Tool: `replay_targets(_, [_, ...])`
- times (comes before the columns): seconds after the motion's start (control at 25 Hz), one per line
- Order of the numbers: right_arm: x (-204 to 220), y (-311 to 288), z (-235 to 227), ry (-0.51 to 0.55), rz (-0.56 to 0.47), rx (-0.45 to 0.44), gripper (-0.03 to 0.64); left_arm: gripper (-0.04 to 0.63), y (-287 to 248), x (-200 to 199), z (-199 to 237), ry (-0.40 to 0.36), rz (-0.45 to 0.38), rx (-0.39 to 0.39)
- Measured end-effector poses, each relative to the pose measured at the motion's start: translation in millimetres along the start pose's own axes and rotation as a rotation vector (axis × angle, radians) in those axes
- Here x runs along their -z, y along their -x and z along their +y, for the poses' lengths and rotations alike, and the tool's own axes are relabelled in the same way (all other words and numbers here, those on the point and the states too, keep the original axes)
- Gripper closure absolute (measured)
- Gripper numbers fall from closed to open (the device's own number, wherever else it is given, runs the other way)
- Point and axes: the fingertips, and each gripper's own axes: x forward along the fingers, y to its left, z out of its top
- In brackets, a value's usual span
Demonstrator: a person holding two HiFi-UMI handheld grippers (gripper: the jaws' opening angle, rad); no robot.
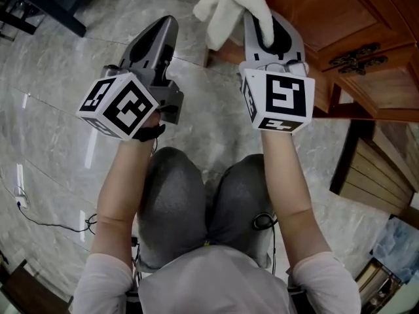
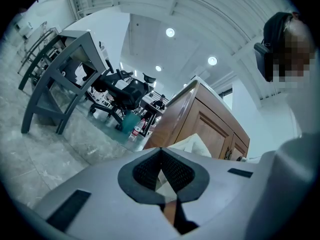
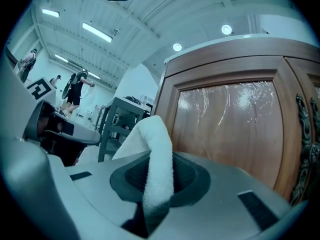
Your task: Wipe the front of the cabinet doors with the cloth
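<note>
A white cloth point(image 1: 230, 10) point(image 3: 152, 156) is pinched in my right gripper point(image 1: 262, 28) point(image 3: 157, 181), its loose end folding over to the left. The gripper is held up in front of the brown wooden cabinet door point(image 1: 340, 18) point(image 3: 230, 119), a short way off it. In the right gripper view the door's glossy panel fills the right half, with a dark metal handle point(image 3: 305, 149) at the far right. My left gripper point(image 1: 157, 41) point(image 2: 161, 176) hovers over the floor to the left, jaws shut with nothing between them. The cloth point(image 2: 192, 145) shows beyond its tip.
The floor is grey marble tile point(image 1: 59, 97). A person's knees in grey trousers point(image 1: 203, 201) are below the grippers. A grey table frame point(image 2: 60, 79) and black office chairs point(image 2: 122, 94) stand further off. Wooden slats point(image 1: 373, 175) lie at the right.
</note>
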Motion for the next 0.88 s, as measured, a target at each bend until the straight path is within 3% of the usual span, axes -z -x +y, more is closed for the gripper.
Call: replay_targets(0.88, [24, 64, -93, 0.042, 0.046, 0.201, 0.535, 0.578, -4, 10, -15, -0.015, 0.027, 0.007])
